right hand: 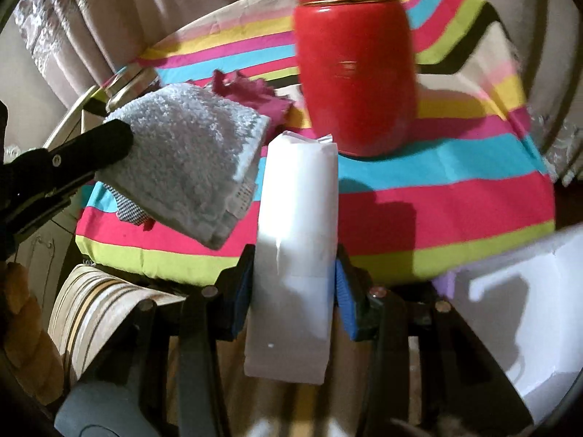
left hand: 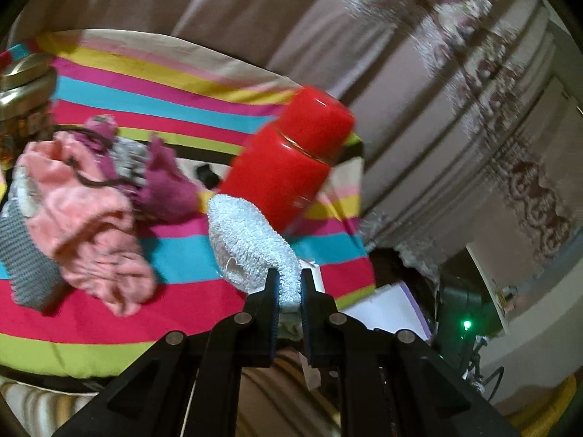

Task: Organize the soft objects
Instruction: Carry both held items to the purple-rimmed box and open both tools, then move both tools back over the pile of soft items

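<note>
I hold a folded white terry cloth (left hand: 251, 240) pinched by one edge in the left claw (left hand: 290, 293), jaws nearly shut on it; it hangs above the striped cover (left hand: 109, 313), just in front of the red jar (left hand: 291, 160), my landmark. The right claw (right hand: 293, 276) grips a white paper bag (right hand: 297, 218) across its width, mouth pointing toward the red jar. In the right wrist view the cloth sits just beside the bag's mouth, on the side away from the jar. The remaining soft pieces, a pink cloth (left hand: 91, 218), a magenta one (left hand: 167, 185) and a grey knit (left hand: 25, 255), lie in a heap well apart from the jar. I judge the step in hand is loading the cloth into the bag. To do it well, I keep the bag steady and its mouth unobstructed, lead with the free hanging end, and release only once most of the cloth is inside, keeping clear of the jar.
</note>
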Available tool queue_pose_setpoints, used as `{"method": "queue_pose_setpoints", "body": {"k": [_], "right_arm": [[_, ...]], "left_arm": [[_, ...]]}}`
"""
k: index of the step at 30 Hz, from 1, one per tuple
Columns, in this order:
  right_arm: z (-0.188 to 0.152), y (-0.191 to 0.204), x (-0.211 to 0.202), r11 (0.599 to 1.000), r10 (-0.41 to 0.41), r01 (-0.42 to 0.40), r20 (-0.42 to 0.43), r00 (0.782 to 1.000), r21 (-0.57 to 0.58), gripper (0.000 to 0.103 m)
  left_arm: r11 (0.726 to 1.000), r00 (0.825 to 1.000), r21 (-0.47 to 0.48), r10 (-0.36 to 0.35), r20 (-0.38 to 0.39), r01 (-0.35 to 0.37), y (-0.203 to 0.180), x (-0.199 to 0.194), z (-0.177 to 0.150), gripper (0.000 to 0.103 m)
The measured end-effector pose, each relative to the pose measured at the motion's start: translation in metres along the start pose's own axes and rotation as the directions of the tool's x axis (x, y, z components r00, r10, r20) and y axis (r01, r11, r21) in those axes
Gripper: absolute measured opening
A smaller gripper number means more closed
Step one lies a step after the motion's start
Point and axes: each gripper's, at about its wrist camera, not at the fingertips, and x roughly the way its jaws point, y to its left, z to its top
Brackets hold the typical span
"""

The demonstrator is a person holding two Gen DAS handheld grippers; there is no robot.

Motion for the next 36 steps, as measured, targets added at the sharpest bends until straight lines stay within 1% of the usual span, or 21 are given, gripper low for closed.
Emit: {"method": "queue_pose_setpoints", "body": {"k": [6,9,12,17,20,22,24,25,26,27,36], "right_arm": [[-0.019,-0.050,-0.030,0.995,-0.047,0.045,0.023,0.999,0.091,0.045],[-0.029,-0.076,-0.044,0.986,-0.105,0.099,0.032,0.994,0.131,0.045],[-0.037,-0.102,-0.058,0.971,-0.173,0.163,0.047,0.984,0.173,0.045],[-0.049,-0.131,-0.082,0.944,-0.266,0.245,0.071,0.961,0.219,0.046],[-0.053,-0.142,-0.091,0.926,-0.318,0.294,0.067,0.946,0.237,0.046],[-0.055,-0.152,-0.096,0.914,-0.337,0.310,0.065,0.939,0.263,0.049],[-0.059,-0.160,-0.099,0.915,-0.315,0.281,0.076,0.946,0.290,0.057],[-0.061,-0.163,-0.099,0.914,-0.308,0.272,0.078,0.948,0.302,0.060],[-0.061,-0.164,-0.100,0.912,-0.308,0.270,0.078,0.948,0.309,0.065],[-0.061,-0.164,-0.099,0.912,-0.309,0.272,0.078,0.948,0.307,0.067],[-0.056,-0.146,-0.095,0.931,-0.279,0.250,0.079,0.957,0.266,0.067]], "left_arm": [[0.996,0.996,0.056,-0.060,-0.070,0.064,-0.045,0.022,-0.012,0.011],[0.991,0.989,0.092,-0.086,-0.117,0.097,-0.071,0.035,-0.020,0.011],[0.984,0.981,0.123,-0.105,-0.163,0.126,-0.095,0.049,-0.029,0.011],[0.974,0.964,0.154,-0.131,-0.231,0.169,-0.125,0.068,-0.041,0.011],[0.968,0.948,0.157,-0.144,-0.285,0.194,-0.138,0.081,-0.047,0.019],[0.967,0.944,0.159,-0.143,-0.297,0.197,-0.140,0.084,-0.050,0.025],[0.968,0.945,0.162,-0.135,-0.297,0.190,-0.140,0.084,-0.050,0.038],[0.970,0.947,0.160,-0.130,-0.292,0.182,-0.139,0.082,-0.050,0.042],[0.972,0.949,0.156,-0.127,-0.288,0.177,-0.137,0.080,-0.049,0.048],[0.974,0.953,0.148,-0.123,-0.278,0.169,-0.133,0.077,-0.047,0.051],[0.988,0.973,0.114,-0.076,-0.217,0.102,-0.101,0.065,-0.032,0.053]]}}
